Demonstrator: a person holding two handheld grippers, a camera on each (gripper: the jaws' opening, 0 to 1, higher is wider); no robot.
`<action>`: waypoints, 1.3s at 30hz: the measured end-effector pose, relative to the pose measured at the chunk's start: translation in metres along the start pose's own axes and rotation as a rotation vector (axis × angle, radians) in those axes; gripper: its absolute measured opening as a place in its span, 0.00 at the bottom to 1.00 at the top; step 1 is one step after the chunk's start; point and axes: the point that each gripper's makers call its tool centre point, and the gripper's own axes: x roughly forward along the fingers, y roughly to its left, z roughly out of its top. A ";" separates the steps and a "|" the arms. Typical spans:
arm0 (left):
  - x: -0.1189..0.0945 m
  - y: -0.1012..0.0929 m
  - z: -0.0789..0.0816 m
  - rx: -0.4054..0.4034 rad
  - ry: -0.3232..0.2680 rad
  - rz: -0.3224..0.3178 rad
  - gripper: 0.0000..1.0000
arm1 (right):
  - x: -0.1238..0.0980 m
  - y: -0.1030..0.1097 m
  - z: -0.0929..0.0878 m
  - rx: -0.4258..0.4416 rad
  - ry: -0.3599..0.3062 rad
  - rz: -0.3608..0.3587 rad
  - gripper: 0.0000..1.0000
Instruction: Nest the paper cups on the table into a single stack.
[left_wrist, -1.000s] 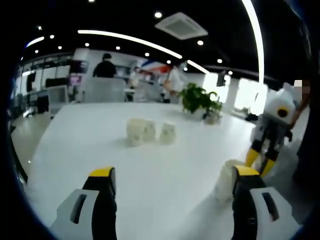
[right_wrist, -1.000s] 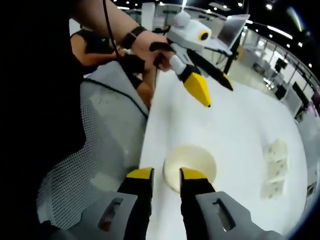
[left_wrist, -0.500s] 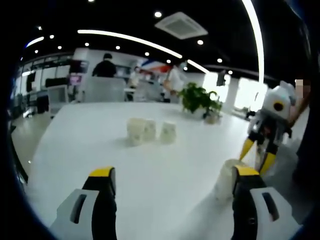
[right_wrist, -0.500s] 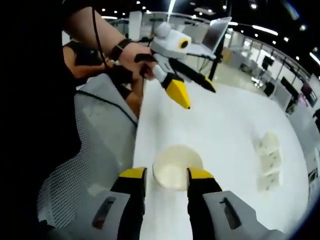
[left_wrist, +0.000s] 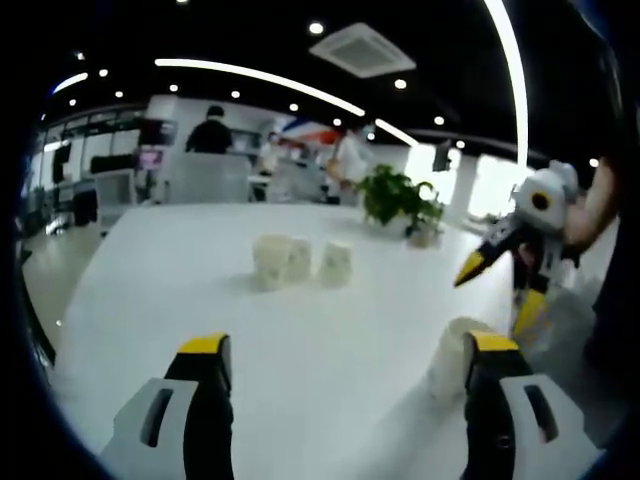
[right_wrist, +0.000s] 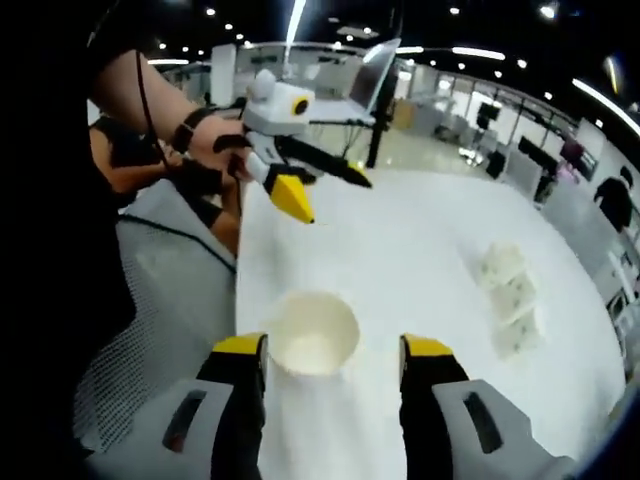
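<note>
Right gripper (right_wrist: 330, 350): jaws spread wide and holding nothing. The near cup (right_wrist: 312, 332) stands mouth-up on the table (right_wrist: 420, 250), between the tips but closer to the left jaw.
Left gripper (left_wrist: 342, 350): jaws also wide apart and empty, low over the table. In the right gripper view it is seen held above the table's near edge by a hand (right_wrist: 205, 140) — its yellow tips well clear of the cup.
Near cup: in the left gripper view it sits just beside the right jaw, partly hidden behind it (left_wrist: 450, 358).
Far cups: three cups (left_wrist: 297, 260) grouped mid-table, well apart from the near cup; in the right gripper view they appear to the right (right_wrist: 510, 297). Whether any are touching is too blurred to tell.
Plant (left_wrist: 400, 198): at the far side of the table, out of the way.
Risk — tipping: the cup is off-centre between the right jaws, so closing now would likely push it sideways or knock it over rather than pinch it.
Risk — crushing: thin paper wall; a hard squeeze would probably dent the rim and spoil the nesting.
Risk — edge: the cup stands near the table's side, so a nudge could send it off.
</note>
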 end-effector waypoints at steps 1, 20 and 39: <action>0.000 0.000 0.000 0.002 0.001 0.001 0.95 | -0.001 -0.002 -0.001 0.007 -0.001 -0.006 0.51; -0.003 0.005 0.004 0.008 0.005 0.004 0.95 | -0.038 -0.062 -0.028 0.228 -0.061 -0.225 0.62; -0.001 0.000 0.007 0.003 -0.001 -0.005 0.94 | -0.073 -0.096 -0.063 0.403 -0.113 -0.419 0.78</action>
